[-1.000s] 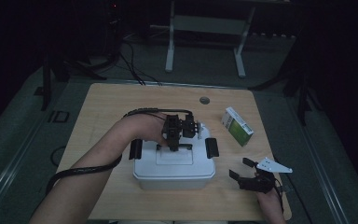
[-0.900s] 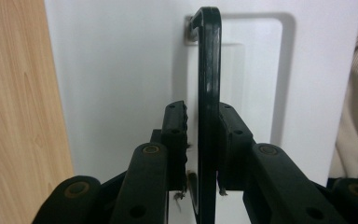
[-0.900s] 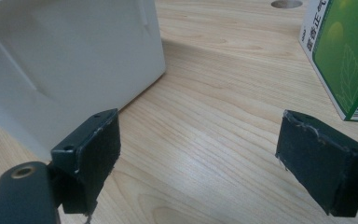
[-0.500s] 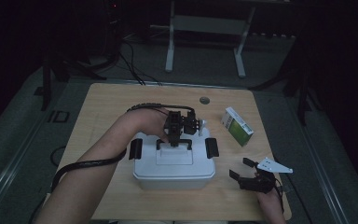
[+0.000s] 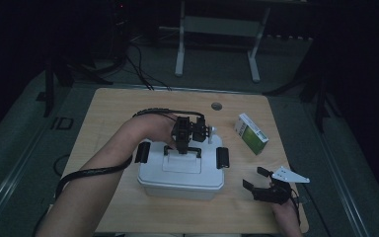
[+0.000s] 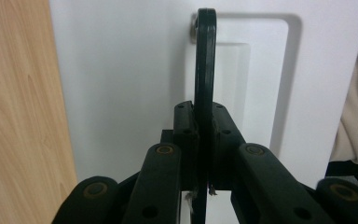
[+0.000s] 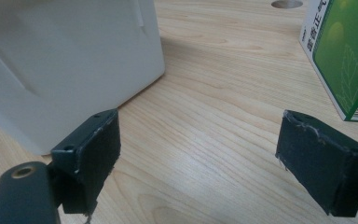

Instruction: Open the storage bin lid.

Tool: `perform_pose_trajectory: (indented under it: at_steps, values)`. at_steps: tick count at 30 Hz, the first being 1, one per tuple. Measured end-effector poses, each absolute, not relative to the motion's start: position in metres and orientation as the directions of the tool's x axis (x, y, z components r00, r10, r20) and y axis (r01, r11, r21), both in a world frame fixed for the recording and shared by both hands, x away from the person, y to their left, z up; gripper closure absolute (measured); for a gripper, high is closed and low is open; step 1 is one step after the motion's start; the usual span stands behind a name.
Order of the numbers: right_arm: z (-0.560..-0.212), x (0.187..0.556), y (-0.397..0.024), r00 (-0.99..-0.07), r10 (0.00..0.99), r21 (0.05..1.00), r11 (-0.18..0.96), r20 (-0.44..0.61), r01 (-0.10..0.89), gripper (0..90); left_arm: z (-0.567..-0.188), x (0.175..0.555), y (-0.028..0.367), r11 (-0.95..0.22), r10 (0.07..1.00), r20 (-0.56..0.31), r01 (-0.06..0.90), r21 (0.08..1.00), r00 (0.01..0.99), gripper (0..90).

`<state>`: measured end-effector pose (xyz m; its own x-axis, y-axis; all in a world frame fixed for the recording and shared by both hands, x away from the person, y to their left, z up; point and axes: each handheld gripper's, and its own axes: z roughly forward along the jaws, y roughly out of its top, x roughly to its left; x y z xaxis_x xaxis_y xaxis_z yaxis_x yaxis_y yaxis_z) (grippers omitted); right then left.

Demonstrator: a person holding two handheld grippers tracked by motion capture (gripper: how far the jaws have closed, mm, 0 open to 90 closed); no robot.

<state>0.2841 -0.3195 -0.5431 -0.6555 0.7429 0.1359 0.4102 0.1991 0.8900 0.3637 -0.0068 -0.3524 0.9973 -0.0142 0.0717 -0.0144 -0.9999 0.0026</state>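
Left gripper [image 6: 204, 140] fingers just closing, clamped on thin black handle [image 6: 205, 70] of white plastic lidded box [image 5: 180, 173], mid-worktop [image 5: 108, 108]. Right gripper [image 7: 200, 154] fingers wide, empty. Green-white carton [image 5: 250, 133], Chinese print, nearby.

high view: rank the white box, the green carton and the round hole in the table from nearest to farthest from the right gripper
From the right gripper, at the table's near right:
1. White box, just to its left.
2. Green carton, farther up the table on the right.
3. Round hole, near the far edge, farthest.
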Motion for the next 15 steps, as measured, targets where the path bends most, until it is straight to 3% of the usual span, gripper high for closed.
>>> perform_pose_trajectory:
  at_steps: [15]
  values:
    - [-0.543, 0.284, -0.32, -0.655, 0.744, 0.889, 0.201, 0.134, 0.411, 13.3, -0.34, 0.364, -0.002, -0.999, 0.022, 0.061, 0.02, 0.031, 0.998, 84.1]
